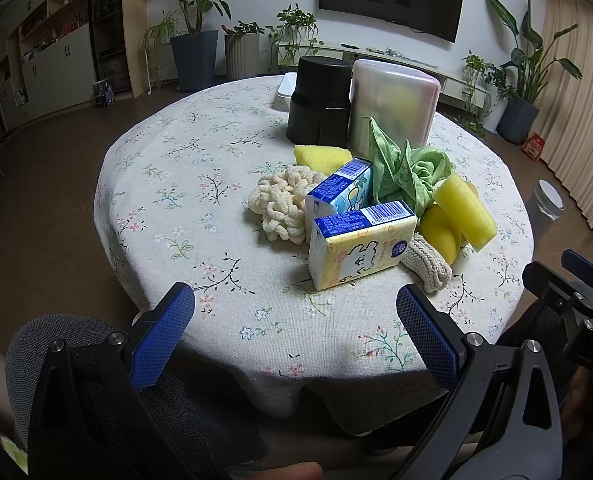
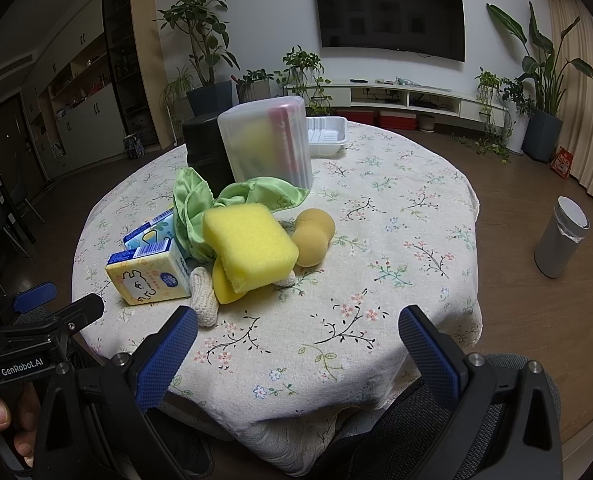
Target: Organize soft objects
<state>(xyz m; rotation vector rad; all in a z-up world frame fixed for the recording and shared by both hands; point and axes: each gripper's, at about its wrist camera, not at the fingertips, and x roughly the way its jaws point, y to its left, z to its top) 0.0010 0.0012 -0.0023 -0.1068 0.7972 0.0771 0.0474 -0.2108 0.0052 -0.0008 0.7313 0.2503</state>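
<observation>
Illumination is indoor, moderate and diffuse. The desk is the brightest zone in both views; its cloth reads evenly lit with no glare. The floor to the left of the desk is dim. Shadows are soft: a faint one lies under the tissue pack at its near side, and a deep one sits below the near edge of the desk. The television behind the desk shows weak reflections. Fisheye distortion bends the desk rim and room lines, with black vignetting at the corners. The objects on the desk are sharp; the left tool and right tool are slightly soft.
</observation>
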